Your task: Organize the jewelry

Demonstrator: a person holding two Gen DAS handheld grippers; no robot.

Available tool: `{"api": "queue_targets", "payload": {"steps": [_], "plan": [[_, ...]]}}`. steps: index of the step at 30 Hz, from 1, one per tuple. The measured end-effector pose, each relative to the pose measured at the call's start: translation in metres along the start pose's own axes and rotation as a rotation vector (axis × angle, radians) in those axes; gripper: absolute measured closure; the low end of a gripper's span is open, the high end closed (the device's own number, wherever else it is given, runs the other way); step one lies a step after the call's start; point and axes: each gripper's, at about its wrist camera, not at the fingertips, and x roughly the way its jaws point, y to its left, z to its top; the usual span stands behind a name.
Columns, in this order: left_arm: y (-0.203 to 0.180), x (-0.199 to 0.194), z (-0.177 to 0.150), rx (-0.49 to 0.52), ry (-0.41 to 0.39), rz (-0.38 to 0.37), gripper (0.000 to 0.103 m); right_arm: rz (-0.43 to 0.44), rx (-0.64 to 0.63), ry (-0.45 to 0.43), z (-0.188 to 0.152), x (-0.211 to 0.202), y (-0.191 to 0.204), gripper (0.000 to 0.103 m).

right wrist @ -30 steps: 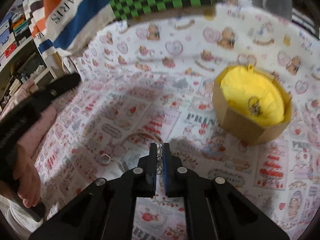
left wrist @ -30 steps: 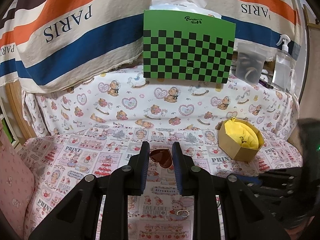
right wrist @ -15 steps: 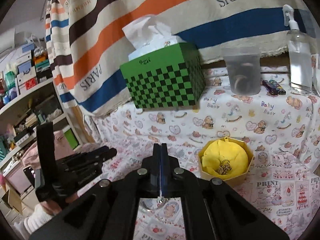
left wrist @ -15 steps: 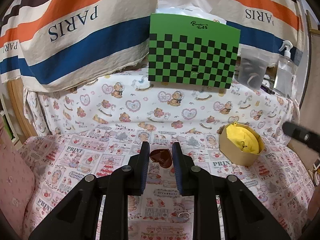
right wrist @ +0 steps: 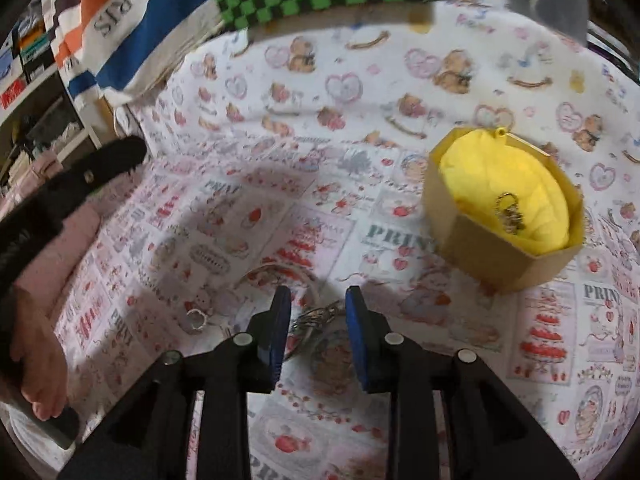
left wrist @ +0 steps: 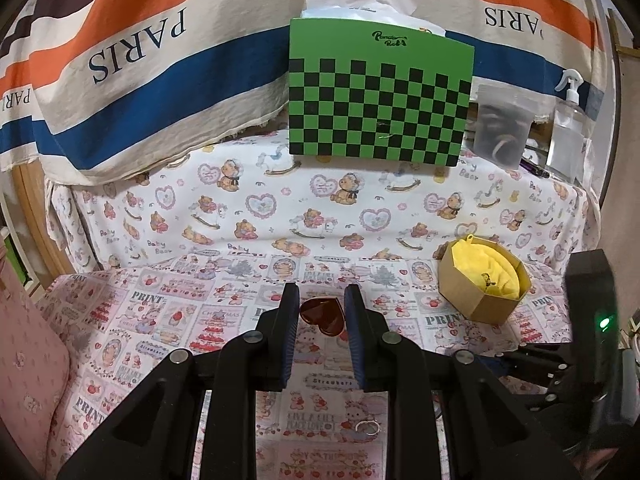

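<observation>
A tan cardboard box (left wrist: 482, 305) with a yellow cushion holds a small metal piece (right wrist: 509, 213); the box also shows in the right wrist view (right wrist: 494, 258). My left gripper (left wrist: 321, 307) is open, with a red heart-shaped dish (left wrist: 323, 314) on the cloth between its fingers. My right gripper (right wrist: 314, 307) is open, low over a silver chain (right wrist: 316, 316) and a thin bangle (right wrist: 280, 274). A small silver ring (right wrist: 196, 319) lies left of it and shows in the left wrist view (left wrist: 367, 426).
A green checkered tissue box (left wrist: 380, 92), a clear plastic cup (left wrist: 502, 128) and a spray bottle (left wrist: 568, 120) stand on the raised back ledge. A striped PARIS cloth (left wrist: 140, 52) hangs behind. A pink cushion (left wrist: 24, 364) lies at the left.
My right gripper was shut and raised half a second ago; now it is open and low over the chain and bangle. The left gripper has stayed open over the heart dish.
</observation>
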Motion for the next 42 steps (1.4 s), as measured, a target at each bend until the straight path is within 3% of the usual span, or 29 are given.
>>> {"api": "queue_targets", "payload": {"steps": [2, 3, 6, 11, 17, 21, 26, 29, 30, 31, 33, 34, 36, 38, 39, 41, 42], "plan": [[0.0, 0.0, 0.0, 0.0, 0.001, -0.002, 0.081, -0.038, -0.016, -0.004, -0.001, 0.002, 0.003, 0.077], [0.0, 0.0, 0.0, 0.0, 0.002, -0.002, 0.081, -0.048, -0.017, -0.01, -0.001, 0.002, 0.004, 0.093], [0.0, -0.001, 0.0, 0.0, 0.0, -0.003, 0.081, -0.071, -0.014, 0.002, 0.0, 0.001, 0.002, 0.096], [0.0, -0.002, 0.001, -0.007, -0.004, -0.003, 0.081, 0.014, 0.066, 0.003, 0.001, -0.014, -0.011, 0.1], [0.002, 0.0, 0.001, -0.013, 0.001, 0.001, 0.081, 0.13, 0.121, -0.075, 0.003, -0.033, -0.02, 0.101], [0.004, -0.001, 0.002, -0.021, -0.004, 0.001, 0.081, 0.281, 0.172, -0.102, 0.005, -0.039, -0.025, 0.101], [0.008, -0.001, 0.004, -0.033, -0.005, 0.0, 0.081, 0.604, 0.344, -0.072, 0.002, -0.028, -0.044, 0.101], [0.009, -0.002, 0.005, -0.036, -0.007, 0.0, 0.081, 0.872, 0.499, -0.093, -0.004, -0.019, -0.062, 0.101], [0.009, -0.002, 0.005, -0.038, -0.008, 0.001, 0.081, 0.892, 0.538, -0.106, -0.004, -0.022, -0.068, 0.101], [0.009, -0.002, 0.005, -0.04, -0.009, 0.002, 0.081, 0.808, 0.537, -0.118, -0.003, -0.026, -0.07, 0.101], [0.01, -0.002, 0.005, -0.041, -0.008, 0.0, 0.081, 0.421, 0.403, -0.171, 0.003, -0.041, -0.063, 0.101], [0.01, -0.003, 0.005, -0.041, -0.008, -0.001, 0.081, 0.403, 0.388, -0.205, 0.001, -0.045, -0.062, 0.101], [0.009, -0.003, 0.005, -0.037, -0.008, 0.001, 0.081, 0.555, 0.477, -0.155, 0.0, -0.037, -0.069, 0.101], [0.008, -0.003, 0.005, -0.034, -0.005, 0.001, 0.081, 0.427, 0.415, -0.212, 0.002, -0.05, -0.061, 0.101], [0.007, -0.003, 0.005, -0.033, -0.003, 0.0, 0.081, 0.409, 0.373, -0.244, 0.004, -0.058, -0.055, 0.101], [0.006, -0.003, 0.005, -0.031, -0.005, -0.001, 0.081, 0.474, 0.398, -0.25, 0.006, -0.064, -0.057, 0.101], [0.006, -0.003, 0.005, -0.031, -0.007, -0.001, 0.081, 0.442, 0.381, -0.282, 0.007, -0.073, -0.054, 0.101]]}}
